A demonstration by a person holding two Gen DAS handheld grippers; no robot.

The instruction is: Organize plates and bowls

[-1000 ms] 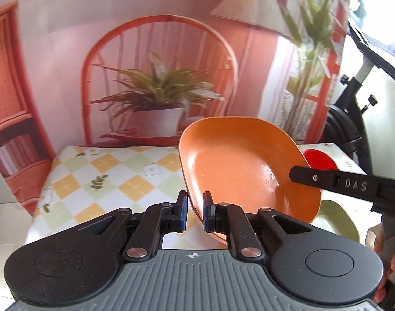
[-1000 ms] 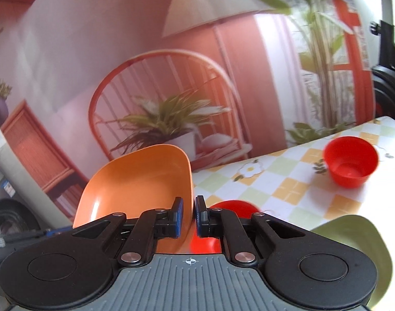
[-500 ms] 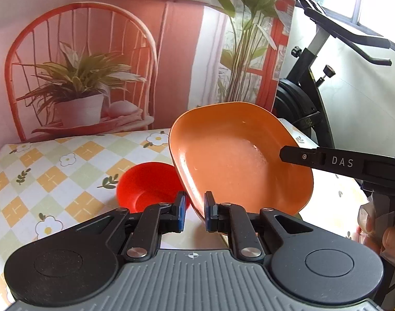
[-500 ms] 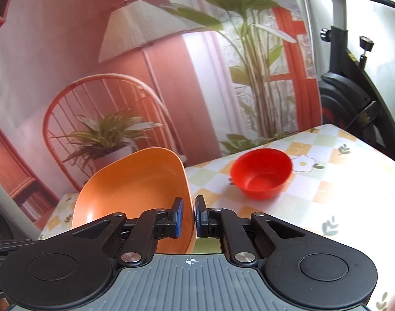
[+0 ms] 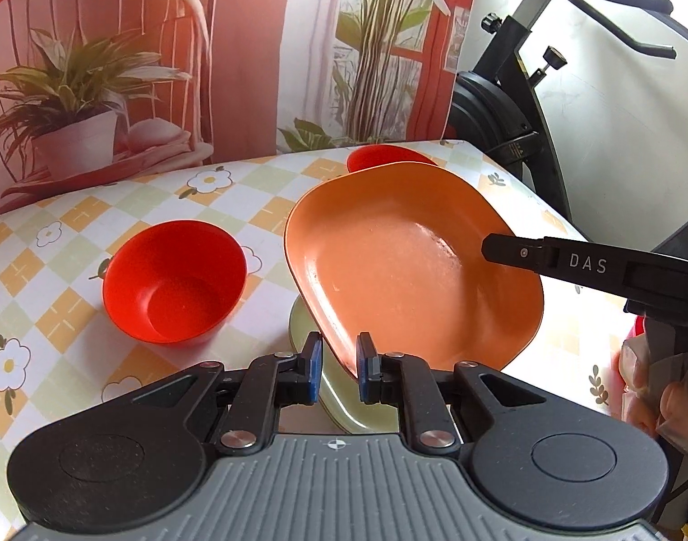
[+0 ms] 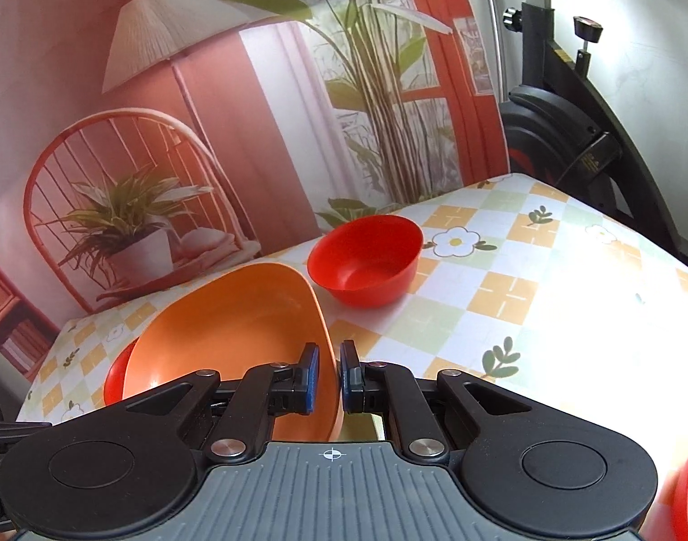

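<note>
left gripper (image 5: 337,367) fingers part-open, plate rim between, grip unclear | right gripper (image 6: 329,376) fingers pinch orange plate (image 5: 411,266), tilted above pale green plate (image 5: 344,399) | right gripper reads "DAS" | red bowl (image 5: 172,281) on checkered floral tabletop (image 5: 55,306) | printed backdrop (image 6: 208,112), exercise bike (image 5: 515,90)

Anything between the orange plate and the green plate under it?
Nothing visible. The orange plate, gripped at its rim by both hand-held grippers, left and right, hangs tilted over the green plate. The red bowl sits off to the side, apart.

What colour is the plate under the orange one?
Pale green plate, seen best in the left wrist view.
</note>
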